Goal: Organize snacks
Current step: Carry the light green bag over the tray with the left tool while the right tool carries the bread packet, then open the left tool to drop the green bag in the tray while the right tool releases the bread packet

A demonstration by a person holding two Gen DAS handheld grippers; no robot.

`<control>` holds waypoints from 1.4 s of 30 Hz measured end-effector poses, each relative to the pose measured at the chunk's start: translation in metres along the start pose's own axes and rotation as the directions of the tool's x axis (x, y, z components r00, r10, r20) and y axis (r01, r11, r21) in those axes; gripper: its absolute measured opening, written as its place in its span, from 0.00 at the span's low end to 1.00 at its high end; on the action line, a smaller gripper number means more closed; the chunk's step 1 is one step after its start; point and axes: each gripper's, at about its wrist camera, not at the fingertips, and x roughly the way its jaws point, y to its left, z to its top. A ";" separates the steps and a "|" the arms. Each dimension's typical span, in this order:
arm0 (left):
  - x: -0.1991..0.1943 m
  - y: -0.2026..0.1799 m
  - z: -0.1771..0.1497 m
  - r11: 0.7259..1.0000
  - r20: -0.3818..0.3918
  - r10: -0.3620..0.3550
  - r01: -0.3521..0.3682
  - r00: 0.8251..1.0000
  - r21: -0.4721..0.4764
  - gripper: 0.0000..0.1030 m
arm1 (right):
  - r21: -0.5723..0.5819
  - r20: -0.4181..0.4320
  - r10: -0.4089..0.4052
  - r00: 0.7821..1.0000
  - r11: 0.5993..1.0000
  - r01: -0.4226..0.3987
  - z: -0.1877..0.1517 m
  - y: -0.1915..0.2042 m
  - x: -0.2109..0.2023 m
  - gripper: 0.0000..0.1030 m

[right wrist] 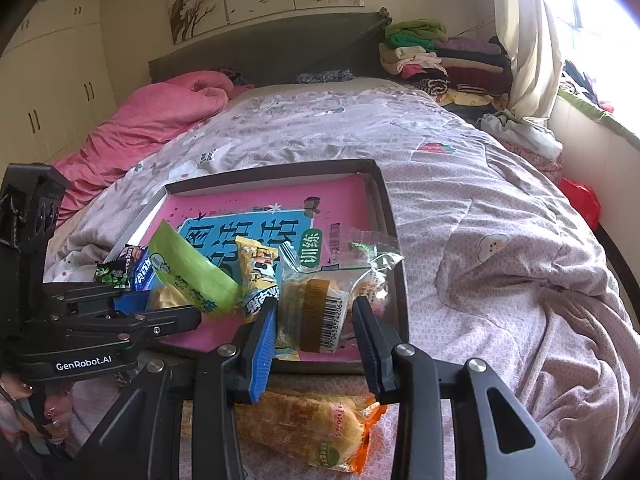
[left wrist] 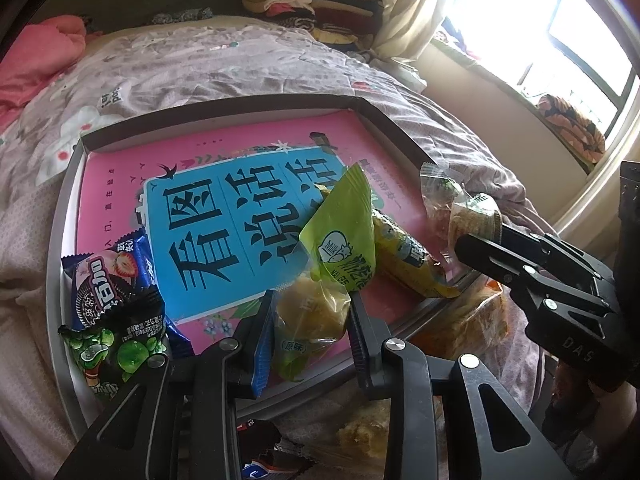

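Note:
A shallow dark-rimmed box tray (left wrist: pixel 224 110) with a pink and blue book cover inside lies on the bed. My left gripper (left wrist: pixel 312 304) is shut on a light green wrapped cake (left wrist: pixel 340 236), held over the tray's near edge. From the right wrist view the same left gripper (right wrist: pixel 168 308) and green pack (right wrist: pixel 192 264) show at the left. My right gripper (right wrist: pixel 316 308) is shut on a clear-wrapped pastry with a barcode (right wrist: pixel 320 308) above the tray's near right corner (right wrist: pixel 400 320). In the left wrist view the right gripper (left wrist: pixel 478 232) and this pastry (left wrist: pixel 472 212) show at the right. A yellow snack pack (left wrist: pixel 404 256) lies in the tray between them.
A blue strawberry cookie pack (left wrist: pixel 108 276) and a dark green pea pack (left wrist: pixel 120 344) sit at the tray's near left. An orange bread pack (right wrist: pixel 312 424) lies on the quilt (right wrist: pixel 480 208) just before the tray. A pink blanket (right wrist: pixel 152 120) and folded clothes (right wrist: pixel 432 52) are at the bed's head.

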 end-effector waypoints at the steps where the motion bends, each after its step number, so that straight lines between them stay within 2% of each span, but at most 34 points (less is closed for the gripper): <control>1: 0.000 0.000 0.000 1.000 -0.001 0.000 0.000 1.000 0.000 0.33 | -0.003 0.000 -0.001 1.000 1.000 0.001 0.000 0.001 0.001 0.37; 13: 0.000 -0.001 0.000 1.000 -0.005 0.001 -0.001 1.000 0.002 0.33 | -0.002 -0.031 0.051 0.998 0.999 -0.051 -0.003 0.008 0.010 0.37; 42: -0.001 -0.006 0.000 0.999 -0.017 -0.028 0.028 0.999 0.021 0.33 | 0.011 -0.046 0.025 0.999 1.000 -0.025 -0.008 0.010 0.007 0.39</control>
